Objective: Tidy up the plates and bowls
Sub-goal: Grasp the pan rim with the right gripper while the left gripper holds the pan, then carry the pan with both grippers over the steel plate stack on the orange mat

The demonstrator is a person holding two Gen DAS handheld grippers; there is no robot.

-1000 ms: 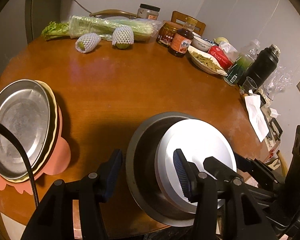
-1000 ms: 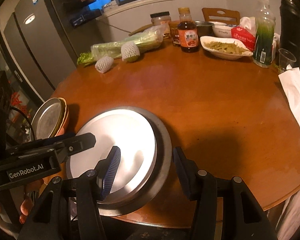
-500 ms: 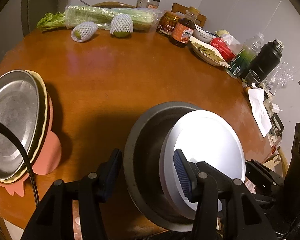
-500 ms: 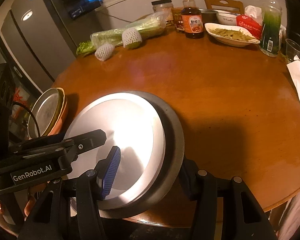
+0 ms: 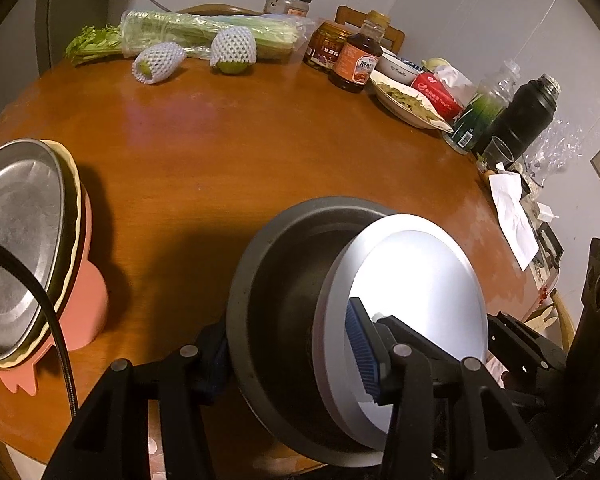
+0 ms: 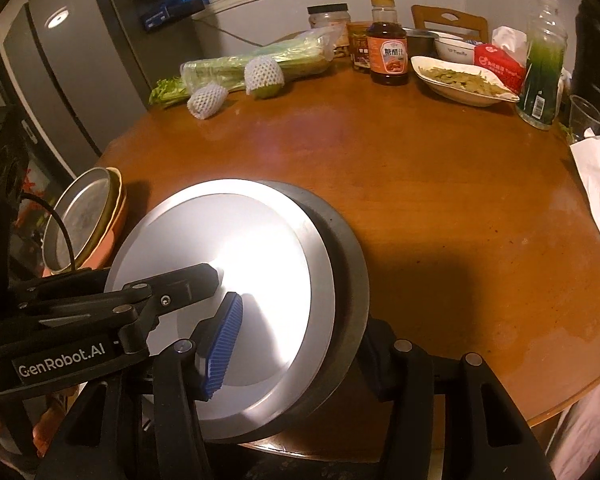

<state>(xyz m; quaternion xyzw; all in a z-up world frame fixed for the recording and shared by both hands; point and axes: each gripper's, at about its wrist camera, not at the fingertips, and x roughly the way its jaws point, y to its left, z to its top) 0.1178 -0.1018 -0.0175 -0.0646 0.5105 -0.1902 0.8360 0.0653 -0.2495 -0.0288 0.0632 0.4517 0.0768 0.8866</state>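
- Nearest the left wrist camera, the left gripper (image 5: 290,354) straddles the near rim of a wide dark grey metal bowl (image 5: 284,280); its jaws are closing, one blue ribbed pad inside the bowl and the other outside against the wall — clenched on the rim, as far as the view shows.
- The right gripper (image 6: 300,340) straddles the same stack from the other side, its jaws closing too: the blue pad lies over a round, flat silver metal plate (image 6: 240,264), the other finger under the dark bowl's outer rim.
- The silver plate sits inside the dark bowl, tilted and shifted toward the right gripper's side, its edge over the bowl's rim.
- Both rest at the near edge of the round brown wooden worktop (image 5: 236,152).
- At the worktop's left edge stands a stack — a steel plate (image 5: 16,240) on a cream dish on a pink one.
- Far side: bagged celery (image 5: 204,34), two net-wrapped fruits, a brown sauce bottle (image 6: 387,50), a white dish of food (image 6: 460,80), a black flask (image 5: 520,116).
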